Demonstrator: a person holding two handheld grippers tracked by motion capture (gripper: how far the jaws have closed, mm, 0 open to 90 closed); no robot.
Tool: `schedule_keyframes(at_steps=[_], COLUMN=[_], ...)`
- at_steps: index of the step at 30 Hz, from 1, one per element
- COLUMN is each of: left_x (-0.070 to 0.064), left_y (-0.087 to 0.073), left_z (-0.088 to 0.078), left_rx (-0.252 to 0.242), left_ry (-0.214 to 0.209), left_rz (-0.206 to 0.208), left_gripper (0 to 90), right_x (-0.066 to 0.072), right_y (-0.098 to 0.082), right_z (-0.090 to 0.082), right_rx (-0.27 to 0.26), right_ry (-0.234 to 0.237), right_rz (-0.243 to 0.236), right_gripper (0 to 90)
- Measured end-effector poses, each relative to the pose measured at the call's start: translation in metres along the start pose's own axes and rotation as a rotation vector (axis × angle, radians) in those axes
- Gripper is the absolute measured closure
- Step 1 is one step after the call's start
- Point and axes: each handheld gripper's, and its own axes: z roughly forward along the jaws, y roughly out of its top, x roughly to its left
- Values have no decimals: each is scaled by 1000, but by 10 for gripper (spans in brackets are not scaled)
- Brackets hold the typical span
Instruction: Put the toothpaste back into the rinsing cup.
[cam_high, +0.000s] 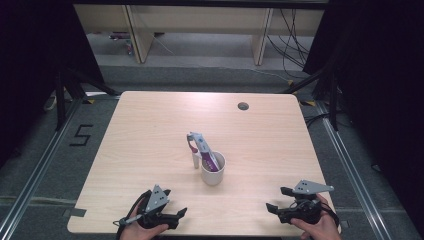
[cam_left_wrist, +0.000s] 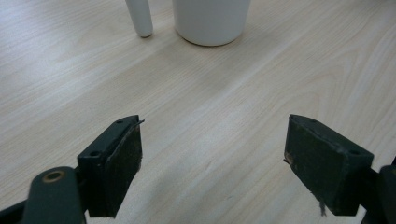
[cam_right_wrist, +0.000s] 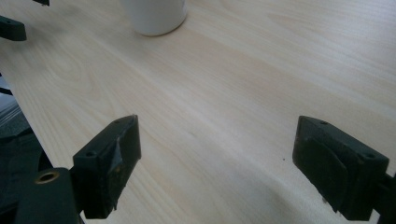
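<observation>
**Both grippers rest wide apart, short of the white cup**

At the near edge of the table (cam_high: 150, 130), on the person's side of the white cup (cam_high: 213, 170), both grippers sit low over the wood with nothing between their jaws. The left gripper (cam_high: 175, 216) lies to the near left of the cup, held in a hand (cam_high: 145, 231) that comes in from the bottom of the high view; its jaws stand spread, and the left gripper view shows only bare wood grain between the two black pads (cam_left_wrist: 123, 154). The right gripper (cam_high: 278, 199) lies to the near right of the cup, well apart from it, in the other hand (cam_high: 315, 229); its jaws are likewise spread wide, with bare tabletop between them in the right gripper view.

The cup stands upright near the middle of the table, between the two grippers and farther from the person. A purple and grey tool (cam_high: 205, 150) leans in it, its lower end inside the cup and its upper end tilted up and to the left, away from the person. Just left of the cup, a white stem (cam_left_wrist: 140, 16) touches the wood, close beside the cup's base (cam_left_wrist: 211, 21). Beyond the cup, near the far edge of the table, a small round grommet (cam_high: 243, 106) sits in the surface.
</observation>
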Motion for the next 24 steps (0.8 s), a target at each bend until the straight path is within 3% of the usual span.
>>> schedule_keyframes(at_steps=[1, 3, 4, 5, 6, 8, 12, 14, 16, 17, 18, 19, 24], left_x=[0, 0, 0, 0, 0, -1, -3, -3, -5, -3, -4, -4, -6], left_y=[0, 0, 0, 0, 0, 0, 0, 0, 0, 0, 0, 0, 0], left_z=[0, 0, 0, 0, 0, 1, 2, 2, 3, 2, 2, 3, 4], left_rx=[0, -2, -2, -3, -3, -9, -7, 3, -1, 17, 18, 14, 6], left_ry=[0, -2, -2, -1, 1, 0, 0, -3, 0, 7, 6, 1, 1], left_rz=[0, -1, -1, -2, -1, -8, -1, 16, 9, 32, 33, 29, 20], left_gripper=[188, 188, 188, 188, 188, 188, 188, 188, 188, 188, 188, 188, 188], right_x=[2, 0, 2, 0, 3, 2, 3, 3, 3, 4, 6, 4, 4], right_y=[-1, -2, -4, -4, -6, -7, -10, -11, -11, -11, -11, -11, -12], right_z=[0, 0, 0, 0, 0, 0, 1, 1, 2, 3, 3, 4, 4], right_rx=[13, 2, 25, 24, 32, 41, 58, 60, 66, 65, 75, 74, 79], right_ry=[0, -9, 1, -14, -12, -32, -36, -62, -56, -58, -56, -49, -57], right_rz=[20, 0, 36, 4, 32, 0, 2, -11, -19, -25, -3, -33, -37], right_gripper=[160, 160, 161, 161, 160, 161, 160, 161, 161, 161, 161, 161, 161])
